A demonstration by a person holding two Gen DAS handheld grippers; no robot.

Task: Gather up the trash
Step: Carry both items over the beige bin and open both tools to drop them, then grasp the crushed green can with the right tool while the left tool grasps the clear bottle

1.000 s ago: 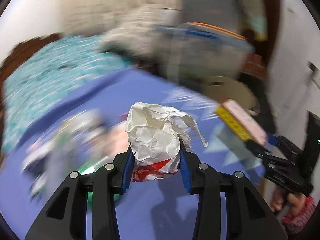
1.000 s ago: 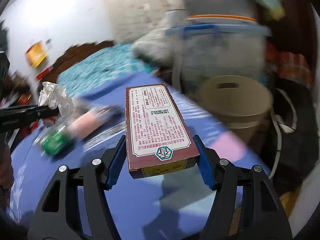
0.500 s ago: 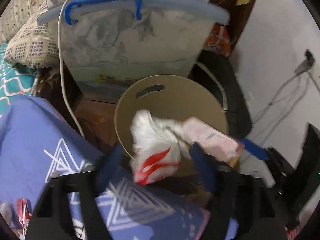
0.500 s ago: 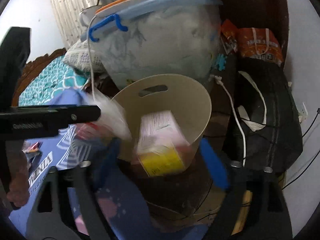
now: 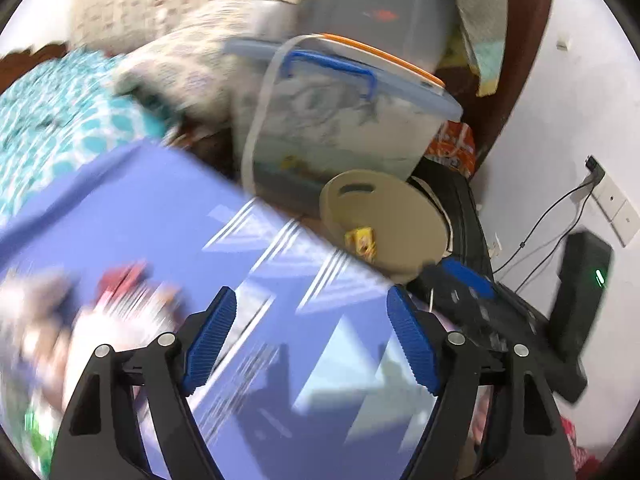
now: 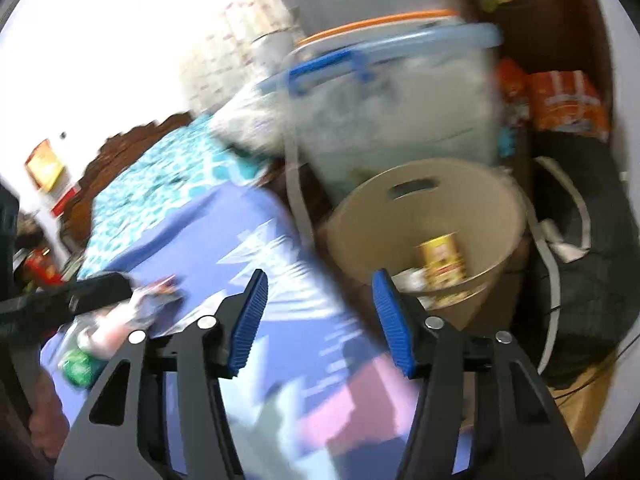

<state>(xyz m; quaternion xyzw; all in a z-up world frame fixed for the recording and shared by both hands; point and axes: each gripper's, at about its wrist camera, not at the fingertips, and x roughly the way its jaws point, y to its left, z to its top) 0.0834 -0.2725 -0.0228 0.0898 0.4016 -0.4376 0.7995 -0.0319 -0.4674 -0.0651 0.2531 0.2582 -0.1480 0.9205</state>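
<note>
The beige bin (image 5: 404, 204) (image 6: 448, 208) stands on the floor past the edge of the purple cloth (image 5: 132, 208) (image 6: 224, 240). In it lies the box with the yellow end (image 5: 362, 240) (image 6: 442, 264), with something white beside it. My left gripper (image 5: 310, 296) hangs over the cloth, its jaws closing with nothing between them. My right gripper (image 6: 319, 276) is near the bin's left side, jaws closing on nothing. Blurred wrappers (image 5: 120, 292) (image 6: 152, 300) and a green item (image 6: 80, 364) lie on the cloth to the left.
A clear storage box with a blue handle (image 5: 352, 120) (image 6: 392, 100) stands behind the bin. A teal bedspread (image 5: 60, 120) lies beyond the cloth. A black bag (image 6: 580, 280), cables and a wall socket (image 5: 600, 184) are to the right.
Both grippers swung to the bin, let go of the crumpled paper and the box there, and have drawn back over the cloth. The box now lies in the bin.
</note>
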